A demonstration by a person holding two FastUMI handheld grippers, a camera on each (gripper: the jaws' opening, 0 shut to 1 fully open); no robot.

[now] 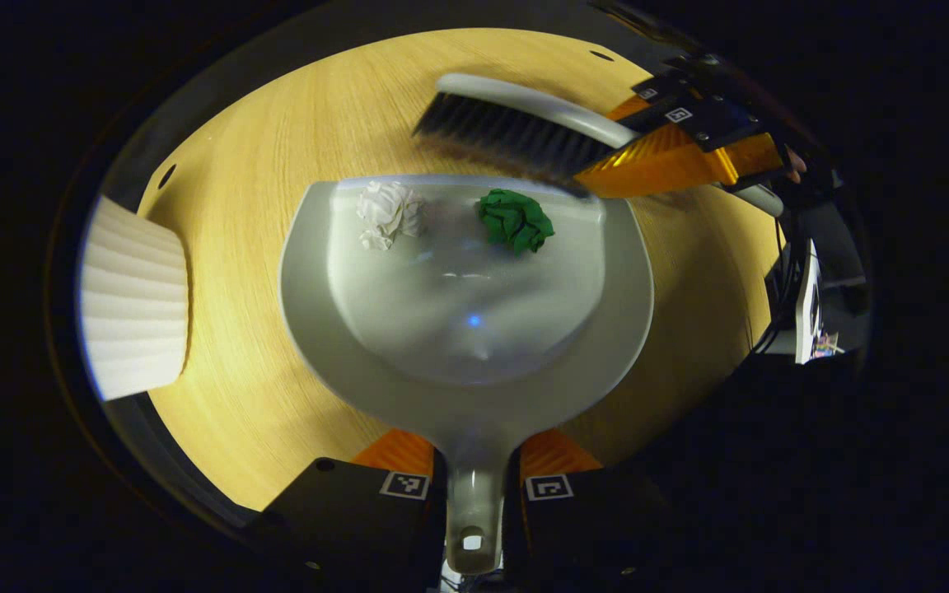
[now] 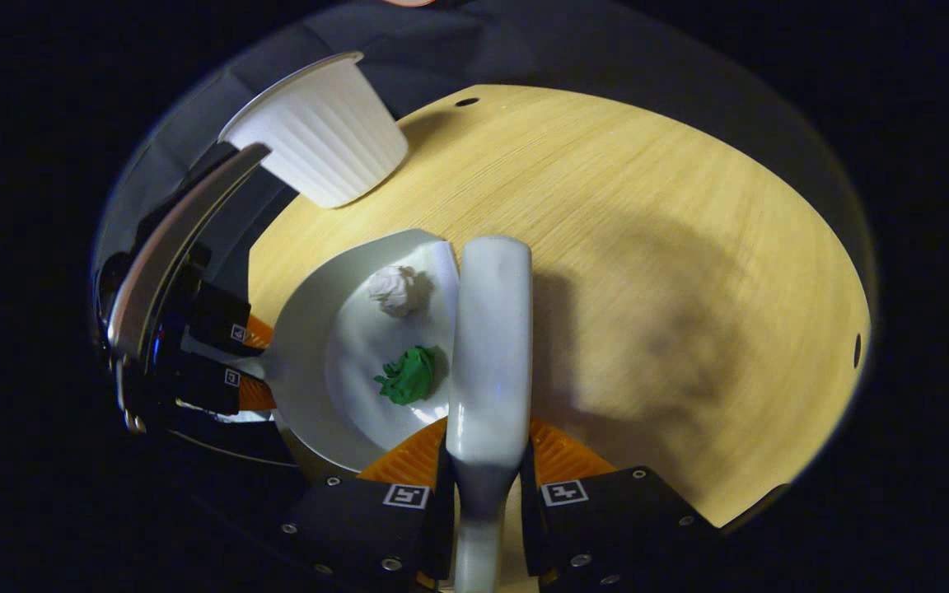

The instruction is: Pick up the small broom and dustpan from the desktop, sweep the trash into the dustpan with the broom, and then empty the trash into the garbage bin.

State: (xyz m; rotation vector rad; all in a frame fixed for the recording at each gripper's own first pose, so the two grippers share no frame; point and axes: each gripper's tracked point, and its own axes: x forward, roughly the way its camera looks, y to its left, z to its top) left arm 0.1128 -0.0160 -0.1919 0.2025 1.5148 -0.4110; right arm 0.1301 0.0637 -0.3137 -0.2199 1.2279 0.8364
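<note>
The dustpan [image 1: 466,329] handle is clenched by the left gripper [image 1: 474,494], the broom [image 2: 487,346] by the right gripper [image 2: 483,494]. Both paper balls (white [image 1: 390,212], green [image 1: 516,219]) are seen inside the pan's lip. The garbage bin [image 1: 133,301] is found at the desktop's [image 1: 277,123] edge, left of the pan.

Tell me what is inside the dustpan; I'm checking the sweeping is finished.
Inside the dustpan lie a crumpled white paper ball and a crumpled green paper ball, near its front lip. The broom covers part of that lip.

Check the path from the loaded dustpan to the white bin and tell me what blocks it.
Nothing visible blocks it. The dustpan, held by the left claw, carries the white wad and green wad. The ribbed white bin stands at the table edge; bare wood lies between. The broom is on the far side.
</note>
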